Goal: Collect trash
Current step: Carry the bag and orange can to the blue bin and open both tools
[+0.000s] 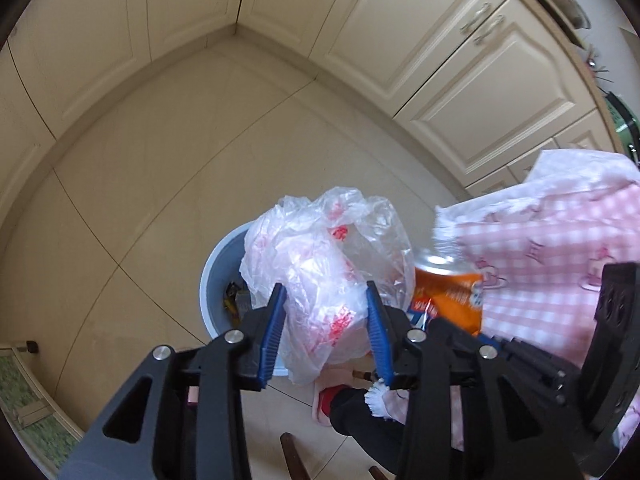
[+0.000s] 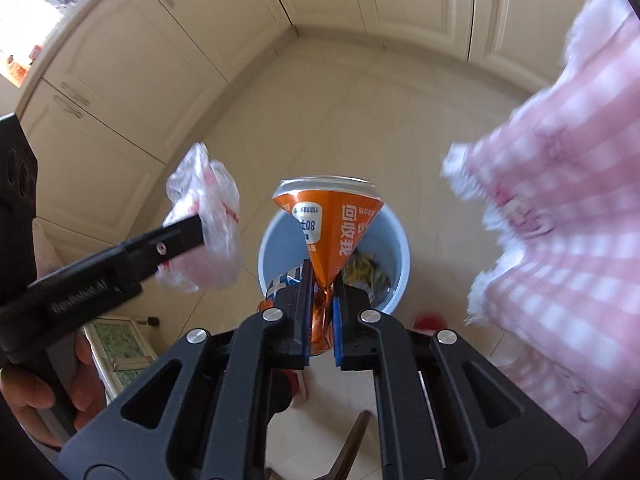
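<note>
My left gripper (image 1: pixel 326 294) is shut on a crumpled clear plastic bag with red print (image 1: pixel 324 252) and holds it above the light blue trash bin (image 1: pixel 212 276) on the floor. The bag also shows in the right wrist view (image 2: pixel 206 220), with the left gripper's finger (image 2: pixel 176 236). My right gripper (image 2: pixel 322 280) is shut on a crushed orange drink can (image 2: pixel 328 216), held above the bin (image 2: pixel 396 256). The can shows in the left wrist view (image 1: pixel 450 284), just right of the bag. Some trash lies inside the bin (image 2: pixel 368 272).
Cream kitchen cabinets (image 1: pixel 440 40) line the walls around a beige tiled floor (image 1: pixel 160 184). A pink checked sleeve (image 2: pixel 560 208) hangs at the right. A red slipper (image 2: pixel 430 320) is beside the bin. A green patterned low frame (image 2: pixel 120 344) lies at lower left.
</note>
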The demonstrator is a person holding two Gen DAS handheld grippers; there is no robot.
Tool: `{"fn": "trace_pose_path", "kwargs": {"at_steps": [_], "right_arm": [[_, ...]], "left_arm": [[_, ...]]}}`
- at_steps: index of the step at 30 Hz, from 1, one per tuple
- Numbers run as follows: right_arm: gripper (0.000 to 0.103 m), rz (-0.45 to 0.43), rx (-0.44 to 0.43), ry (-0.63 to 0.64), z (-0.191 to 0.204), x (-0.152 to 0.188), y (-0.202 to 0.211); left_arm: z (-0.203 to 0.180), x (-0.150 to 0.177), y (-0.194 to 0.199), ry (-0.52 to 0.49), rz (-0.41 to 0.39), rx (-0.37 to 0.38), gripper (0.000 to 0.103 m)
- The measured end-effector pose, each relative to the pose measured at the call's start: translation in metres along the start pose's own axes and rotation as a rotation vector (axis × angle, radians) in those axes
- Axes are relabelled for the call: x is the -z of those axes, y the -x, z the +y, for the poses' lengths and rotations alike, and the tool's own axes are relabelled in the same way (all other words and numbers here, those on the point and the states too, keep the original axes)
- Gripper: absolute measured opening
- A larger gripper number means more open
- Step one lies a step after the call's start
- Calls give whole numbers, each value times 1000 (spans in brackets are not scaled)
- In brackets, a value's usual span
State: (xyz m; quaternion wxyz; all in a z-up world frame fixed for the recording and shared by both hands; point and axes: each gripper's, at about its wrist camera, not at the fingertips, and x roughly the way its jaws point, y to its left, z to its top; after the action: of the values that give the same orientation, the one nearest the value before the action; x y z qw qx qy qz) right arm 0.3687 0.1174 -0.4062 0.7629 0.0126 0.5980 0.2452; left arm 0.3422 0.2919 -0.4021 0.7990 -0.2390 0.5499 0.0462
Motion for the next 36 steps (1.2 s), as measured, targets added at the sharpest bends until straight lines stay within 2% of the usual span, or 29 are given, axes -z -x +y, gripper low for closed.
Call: {"fn": "trace_pose_path", "kwargs": {"at_steps": [2, 4, 7, 17, 26, 36], "right_arm": [[8, 19, 5, -1, -3, 0, -10], [8, 37, 5, -8, -5, -2, -21], [8, 52, 2, -19, -7, -5, -32], [8, 75, -15, -24, -11, 1, -43], [8, 55, -1, -1, 6, -3, -42], [11, 5, 3, -12, 23, -11, -20]], "left_arm": [[2, -3, -12, 4, 15, -14, 45], [1, 0, -16, 5, 23, -19, 57], [4, -2, -21, 10, 25, -21, 59], [35, 1, -9, 80, 22, -40, 60], [37, 6, 2, 76, 19, -51, 60], [37, 8, 35, 78, -34, -37, 60]]}}
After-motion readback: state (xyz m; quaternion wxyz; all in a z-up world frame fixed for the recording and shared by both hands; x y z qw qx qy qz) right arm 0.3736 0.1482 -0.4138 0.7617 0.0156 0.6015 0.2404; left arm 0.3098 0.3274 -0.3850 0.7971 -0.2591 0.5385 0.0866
